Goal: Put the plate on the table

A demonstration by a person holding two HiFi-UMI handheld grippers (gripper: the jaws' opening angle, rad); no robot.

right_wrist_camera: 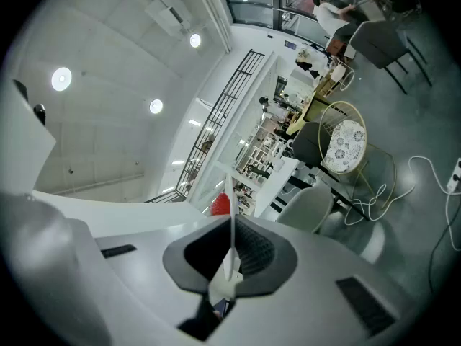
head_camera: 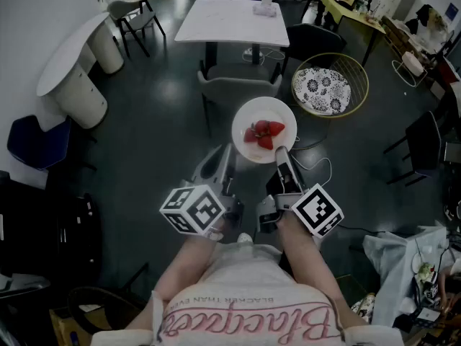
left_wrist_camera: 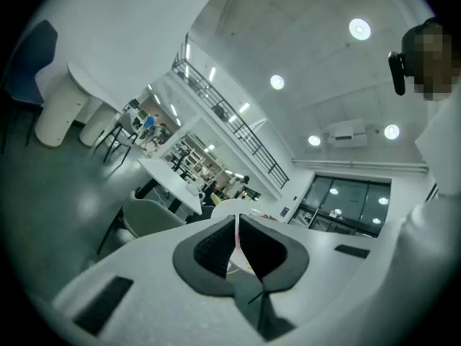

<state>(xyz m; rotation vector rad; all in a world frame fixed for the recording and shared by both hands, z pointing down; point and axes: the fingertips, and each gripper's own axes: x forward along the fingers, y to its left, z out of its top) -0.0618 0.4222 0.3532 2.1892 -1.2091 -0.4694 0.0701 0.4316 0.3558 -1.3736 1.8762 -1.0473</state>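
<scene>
Table [head_camera: 223, 21]: white, rectangular, well ahead of both sets of jaws, across open floor. Grey chair [head_camera: 232, 89] at its near side, between jaws and tabletop. Yellow wire chair [head_camera: 330, 85] ahead and to the right of the right jaws.

Plate [head_camera: 246, 115]: round, white, plain, with a shallow rim. Carried level in the air above the floor, spanning the gap between the two grippers, not yet over the table. Load: a few red strawberries [head_camera: 264, 133], heaped just off centre, nearer the right jaws.

Left gripper [head_camera: 228, 156]: closed down to a sliver, thin white rim pinched between the pads at the plate's near-left edge. Right gripper [head_camera: 282, 154]: likewise clamped on the rim, seen edge-on, at the near-right side, with one strawberry showing just beyond the pads.

Handling, as judged:
- Stiff, probably ceramic or hard plastic, so breakable if dropped or knocked on the chair back.
- Smooth surface, likely slippery under the pads.
- Moderate weight, hanging forward of both grips.

Hold at the rim only, at two points on the near side, well apart, pads full on the lip. Carry level, since loose fruit is apt to roll or slide on any tilt. Set down flat on bare tabletop before easing either grip.
</scene>
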